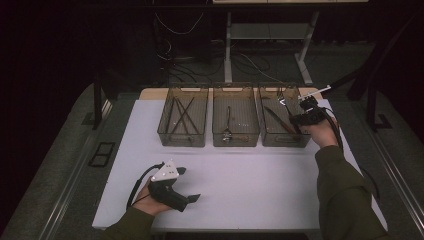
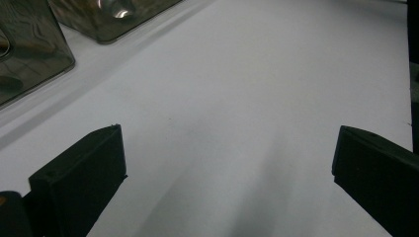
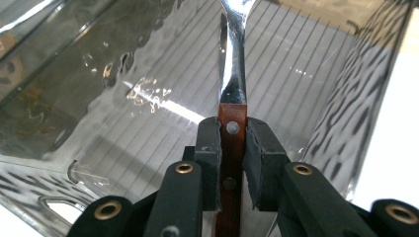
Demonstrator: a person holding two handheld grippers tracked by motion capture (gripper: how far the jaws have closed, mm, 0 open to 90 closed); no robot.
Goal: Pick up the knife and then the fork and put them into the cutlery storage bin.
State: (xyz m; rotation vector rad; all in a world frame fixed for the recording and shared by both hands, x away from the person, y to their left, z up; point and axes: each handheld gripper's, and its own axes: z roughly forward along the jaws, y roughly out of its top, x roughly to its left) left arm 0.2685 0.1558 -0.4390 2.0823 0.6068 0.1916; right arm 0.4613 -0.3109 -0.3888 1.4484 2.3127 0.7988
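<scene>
fork (image 3: pixel 232 64), shiny steel with reddish riveted wooden handle, clamped in right gripper (image 3: pixel 232 148); left gripper (image 2: pixel 227 168) apart.

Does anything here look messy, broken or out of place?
Nothing stands out. Three bins sit in a neat row, cutlery lying inside. The right gripper holds a wooden-handled utensil over the right bin; the left gripper rests open on the table.

I wear olive-green sleeves (image 1: pixel 345 195), and my left gripper (image 1: pixel 187 185) is black with a grey three-cornered plate (image 1: pixel 165 172) and trailing black cable (image 1: pixel 136 187), while my right gripper (image 3: pixel 232 143) shows black jaws with brass-coloured rivets (image 3: pixel 184 168).
</scene>
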